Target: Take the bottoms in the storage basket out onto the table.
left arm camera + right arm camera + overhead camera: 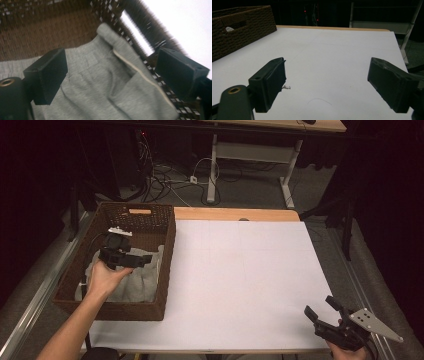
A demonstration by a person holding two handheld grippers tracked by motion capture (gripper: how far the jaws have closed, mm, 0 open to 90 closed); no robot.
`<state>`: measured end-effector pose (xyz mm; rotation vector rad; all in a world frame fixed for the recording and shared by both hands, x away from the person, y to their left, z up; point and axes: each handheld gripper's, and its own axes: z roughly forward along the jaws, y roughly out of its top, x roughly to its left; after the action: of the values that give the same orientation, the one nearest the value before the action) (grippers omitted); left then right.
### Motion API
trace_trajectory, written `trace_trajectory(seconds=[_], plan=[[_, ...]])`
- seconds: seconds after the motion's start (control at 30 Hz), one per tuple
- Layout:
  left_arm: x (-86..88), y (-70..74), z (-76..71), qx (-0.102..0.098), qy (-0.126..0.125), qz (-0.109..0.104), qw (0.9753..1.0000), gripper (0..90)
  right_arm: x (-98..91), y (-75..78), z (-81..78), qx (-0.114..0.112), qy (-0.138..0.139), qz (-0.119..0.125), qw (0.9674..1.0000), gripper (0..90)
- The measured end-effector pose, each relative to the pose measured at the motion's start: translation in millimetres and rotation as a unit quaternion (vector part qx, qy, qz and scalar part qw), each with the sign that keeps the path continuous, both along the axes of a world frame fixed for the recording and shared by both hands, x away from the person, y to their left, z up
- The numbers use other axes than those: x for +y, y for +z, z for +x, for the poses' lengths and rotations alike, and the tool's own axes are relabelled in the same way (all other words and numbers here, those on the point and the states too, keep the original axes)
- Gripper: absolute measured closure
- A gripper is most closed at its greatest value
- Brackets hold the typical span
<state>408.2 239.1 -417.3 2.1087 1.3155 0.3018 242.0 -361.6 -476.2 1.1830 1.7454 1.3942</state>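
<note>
Between the parted jaws of the left gripper (110, 75) lies a grey garment (100, 82); the pads stand clear of it on either side, pressing nothing. It is soft, heathered jersey, rumpled into folds, with a pale cream seam (140, 72) edging one flap. In the high view the left gripper (131, 259) hangs over the garment (132, 282), which lies in the wicker basket (167, 265). Its long axis runs from the near wall toward the far one, and its right edge climbs the basket's right wall. The right gripper (322, 307), jaws wide apart and holding nothing, hovers over the near right corner of the white table (240, 280).
</note>
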Motion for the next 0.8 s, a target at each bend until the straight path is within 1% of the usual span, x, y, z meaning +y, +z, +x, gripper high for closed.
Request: trace_trajectory(seconds=[0.03, 0.07, 0.17, 0.23, 0.27, 0.33, 0.37, 0.43, 0.5, 0.57, 0.67, 0.7, 0.77, 0.8], plan=[[0.6, -3.6, 3.9, 0.013, 0.004, 0.009, 0.9999, 6.1, -0.2, 0.0, 0.0, 0.001, -0.001, 0.001, 1.0000, 15.6], [2.4, -7.5, 8.6, 0.029, 0.010, 0.015, 0.9994, 5.9, -0.5, 0.1, -0.1, 0.001, 0.000, 0.002, 1.0000, 15.6], [8.7, -17.4, 21.0, 0.071, 0.036, 0.032, 0.9963, 5.7, -0.8, 0.3, -0.4, 0.000, 0.002, 0.003, 1.0000, 15.6], [11.2, -22.2, 26.4, 0.088, 0.047, 0.040, 0.9942, 5.5, -0.9, 0.2, -0.3, 0.001, 0.002, 0.004, 1.0000, 15.6], [12.1, -24.8, 28.6, 0.098, 0.051, 0.039, 0.9931, 1.6, -0.9, 0.3, -0.4, 0.000, 0.002, 0.003, 1.0000, 15.6], [14.2, -29.8, 31.9, 0.114, 0.058, 0.041, 0.9909, 1.2, -0.7, 0.2, -0.2, 0.000, 0.004, 0.003, 1.0000, 15.5], [15.5, -32.1, 33.3, 0.120, 0.060, 0.044, 0.9900, 1.1, -0.5, 0.1, 0.1, 0.001, 0.005, 0.003, 1.0000, 15.6], [18.5, -37.2, 35.9, 0.124, 0.070, 0.043, 0.9889, 1.2, 0.0, 0.0, 0.2, 0.001, 0.007, 0.002, 1.0000, 15.6], [21.3, -42.9, 38.4, 0.133, 0.082, 0.041, 0.9869, 1.2, -0.2, 0.1, -0.1, 0.000, 0.008, 0.003, 1.0000, 15.6], [22.4, -47.4, 40.0, 0.142, 0.089, 0.039, 0.9851, 1.1, -0.6, 0.2, -0.3, 0.000, 0.008, 0.004, 1.0000, 15.6], [23.4, -51.6, 41.7, 0.147, 0.094, 0.039, 0.9838, 1.1, -0.6, 0.5, -0.5, -0.003, 0.011, 0.006, 0.9999, 15.6], [24.5, -53.3, 42.2, 0.151, 0.094, 0.035, 0.9834, 1.1, -0.5, 0.6, -0.5, -0.003, 0.015, 0.008, 0.9999, 15.6], [27.1, -58.8, 43.7, 0.162, 0.092, 0.027, 0.9821, 1.1, 0.5, 0.6, -0.5, -0.005, 0.025, 0.008, 0.9997, 15.7], [27.6, -62.0, 44.8, 0.171, 0.089, 0.025, 0.9809, 1.1, 0.8, 0.5, -0.3, -0.005, 0.028, 0.006, 0.9996, 15.7]])
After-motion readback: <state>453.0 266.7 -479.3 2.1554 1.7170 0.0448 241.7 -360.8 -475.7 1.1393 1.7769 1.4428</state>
